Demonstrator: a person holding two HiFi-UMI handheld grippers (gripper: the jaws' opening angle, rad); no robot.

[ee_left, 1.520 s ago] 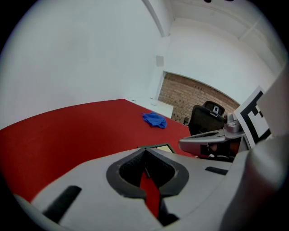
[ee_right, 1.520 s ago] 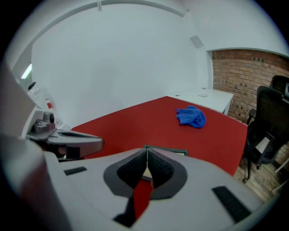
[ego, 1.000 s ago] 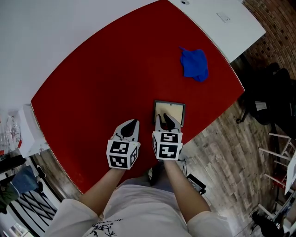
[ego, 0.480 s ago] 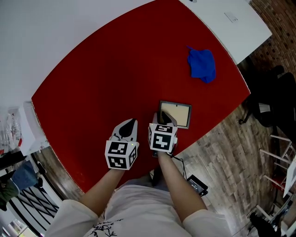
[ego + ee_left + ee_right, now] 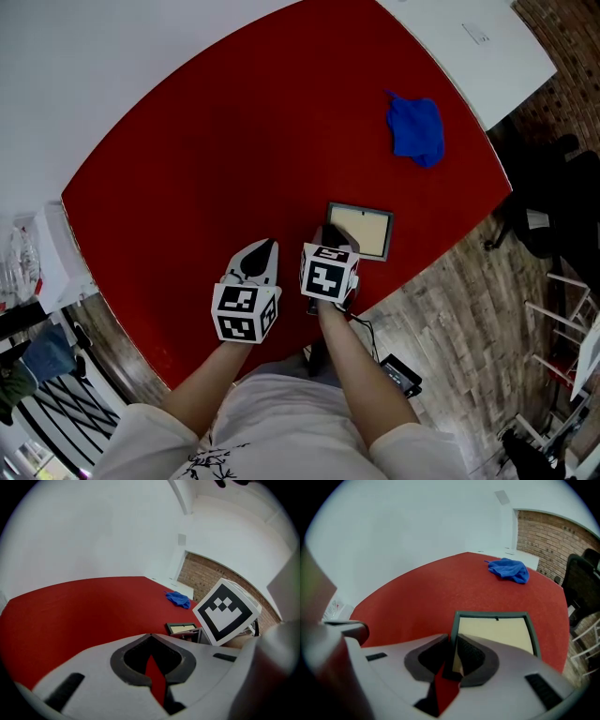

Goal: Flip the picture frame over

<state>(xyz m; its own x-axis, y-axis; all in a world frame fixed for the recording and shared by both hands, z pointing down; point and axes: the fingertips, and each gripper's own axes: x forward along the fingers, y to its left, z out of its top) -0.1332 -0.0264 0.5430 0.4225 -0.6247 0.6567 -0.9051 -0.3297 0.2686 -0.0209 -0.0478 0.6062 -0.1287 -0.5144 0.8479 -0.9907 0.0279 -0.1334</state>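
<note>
**Right claw on the frame's rim, left claw idle**

In the head view the picture frame (image 5: pixel 366 231) lies flat on the red table (image 5: pixel 187 178), just right of centre in the frame and close to the table's lower right edge. Its pale inner panel faces up inside a dark rim.

The right gripper (image 5: pixel 325 237) points steeply down at the frame's left side. In the right gripper view, the frame's left rim runs up between the two jaws. One pad sits outside the rim and the other over the pale panel, both close against it. These jaws have just been closing, and they pinch the rim.

The left gripper (image 5: pixel 264 249) sits at lower centre, just left of the right one and apart from the frame. In the left gripper view its jaws are pressed together with nothing between them, and only a sliver of red table shows through.

A crumpled blue cloth (image 5: pixel 415 129) lies at the upper right, well apart from the frame.
</note>
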